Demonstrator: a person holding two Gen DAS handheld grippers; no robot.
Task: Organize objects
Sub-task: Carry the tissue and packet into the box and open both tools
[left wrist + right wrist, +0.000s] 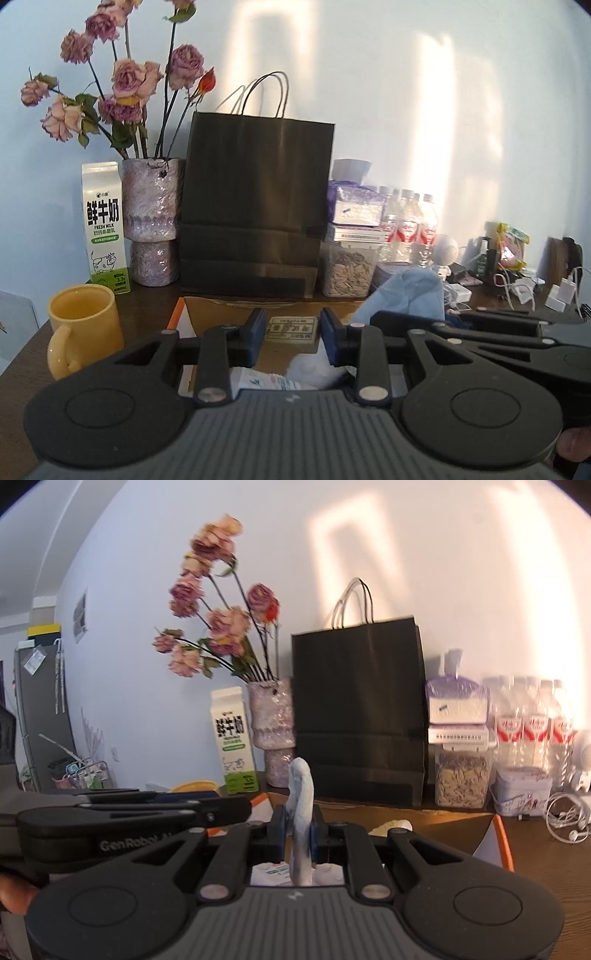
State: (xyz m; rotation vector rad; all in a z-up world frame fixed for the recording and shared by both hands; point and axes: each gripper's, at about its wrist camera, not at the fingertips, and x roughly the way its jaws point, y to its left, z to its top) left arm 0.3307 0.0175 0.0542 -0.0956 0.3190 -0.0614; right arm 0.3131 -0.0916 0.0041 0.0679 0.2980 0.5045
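Looking along the left tool (293, 328): jaws set narrow, blue pads pressed against both ends of a small tan printed block (293, 329), gripped above an open cardboard box (221, 314). In the box underneath, white packets (273, 380), too blurred to read. On the dark wooden worktop (22, 354) left of the box, a yellow mug (86, 325), handle toward the camera. Behind the mug, an upright milk carton (105, 229) in white and green, just beside a mottled purple vase (149, 221) of dried pink roses (129, 79). Directly behind the box, against the pale wall, a tall black paper bag (255, 206) with twisted handles. Right of the bag, a clear jar of seeds (347, 273) with flat packs stacked on top, then a cluster of water bottles (410, 225) with red labels. Farther right, white chargers and cables (554, 291).

Looking along the right tool (300, 830): jaws closed tight on a pale blue cloth (302, 805), pinched between the pads, its end standing up above them. Also held over the box, just right of the left tool, both pointing toward the wall. At each picture's lower outer edge, a fingertip of the person holding the tools.
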